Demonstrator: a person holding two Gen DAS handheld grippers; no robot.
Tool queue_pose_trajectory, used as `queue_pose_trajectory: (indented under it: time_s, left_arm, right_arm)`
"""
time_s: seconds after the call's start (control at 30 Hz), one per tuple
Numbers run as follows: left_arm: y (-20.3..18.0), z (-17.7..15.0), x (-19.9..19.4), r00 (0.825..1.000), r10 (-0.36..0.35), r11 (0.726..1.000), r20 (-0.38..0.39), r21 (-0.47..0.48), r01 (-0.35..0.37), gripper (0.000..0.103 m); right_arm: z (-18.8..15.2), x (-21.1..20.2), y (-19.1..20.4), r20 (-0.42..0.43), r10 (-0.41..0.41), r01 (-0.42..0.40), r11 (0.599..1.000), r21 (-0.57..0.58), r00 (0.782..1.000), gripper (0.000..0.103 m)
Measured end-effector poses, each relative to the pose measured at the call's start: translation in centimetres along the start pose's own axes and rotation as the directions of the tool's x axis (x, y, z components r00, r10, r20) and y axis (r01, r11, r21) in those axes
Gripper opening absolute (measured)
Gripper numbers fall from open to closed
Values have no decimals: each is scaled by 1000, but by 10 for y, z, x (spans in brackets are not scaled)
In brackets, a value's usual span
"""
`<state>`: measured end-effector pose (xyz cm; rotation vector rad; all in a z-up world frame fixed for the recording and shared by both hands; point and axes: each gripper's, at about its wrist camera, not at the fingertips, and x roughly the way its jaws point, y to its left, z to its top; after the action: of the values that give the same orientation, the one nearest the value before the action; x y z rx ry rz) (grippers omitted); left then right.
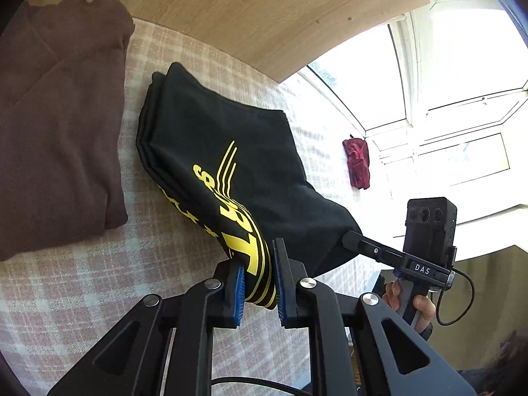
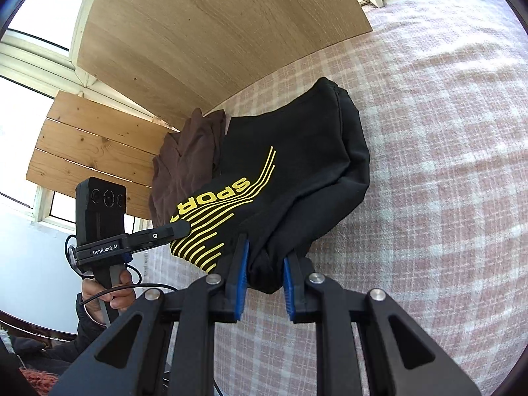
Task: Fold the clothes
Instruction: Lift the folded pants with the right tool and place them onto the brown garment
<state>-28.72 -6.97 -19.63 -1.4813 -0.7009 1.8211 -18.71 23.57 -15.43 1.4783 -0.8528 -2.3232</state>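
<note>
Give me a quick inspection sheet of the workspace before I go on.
Surface: pink plaid blanket, a little rumpled.
Job's things: folded black shirt with yellow print, near edge lifted; folded brown garment beside it.
Clutter: red cloth farther off.
Grippers: left gripper and right gripper each shut on the shirt's near edge.
Cables: black cable loops off the right handle.
Surroundings: wooden board, bright windows.

Three garments are counted on the plaid bedcover (image 2: pixel 445 165): one black shirt with yellow "SPORT" print (image 1: pixel 231 151), one brown garment (image 1: pixel 56 125) (folded, beside the black one) and one dark red garment (image 1: pixel 358 163), crumpled and well apart. Two grippers are seen, a left gripper (image 1: pixel 259 285) and a right gripper (image 2: pixel 264 285). One wooden headboard (image 2: pixel 204 33) is counted.
</note>
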Motion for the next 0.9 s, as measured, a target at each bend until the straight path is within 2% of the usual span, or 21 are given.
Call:
queue_pose_trajectory:
  time_s: [0.13, 0.23, 0.33, 0.4, 0.53, 0.7, 0.8, 0.9]
  left_arm:
    - [-16, 17, -24, 999, -10, 999, 45, 46, 8, 14]
    - [-30, 28, -40, 998, -21, 997, 66, 75, 16, 14]
    - [-46, 39, -60, 994, -20, 994, 105, 112, 8, 14]
    - [-53, 44, -77, 992, -48, 992, 119, 120, 34, 14]
    - [-62, 55, -108, 988, -83, 989, 128, 130, 66, 14]
    - [-34, 93, -133, 987, -112, 993, 112, 39, 109, 14]
    - [-14, 128, -163, 982, -97, 995, 160, -7, 100, 10]
    - [-10, 158, -207, 969, -90, 996, 232, 3, 92, 10]
  right_arm:
    - [21, -18, 29, 10, -110, 110, 987, -117, 994, 16]
    - [38, -33, 60, 48, -199, 205, 951, -232, 979, 15]
    - [54, -50, 89, 71, -187, 199, 936, -291, 980, 15]
    - [63, -60, 107, 80, -170, 186, 929, -320, 982, 15]
    - [86, -68, 134, 39, -124, 130, 938, -322, 991, 15]
    - [134, -46, 154, -64, -110, 86, 952, -294, 992, 15]
    - [166, -32, 172, -74, -112, 85, 952, -295, 991, 15]
    - [190, -27, 212, -47, -79, 58, 940, -335, 996, 15]
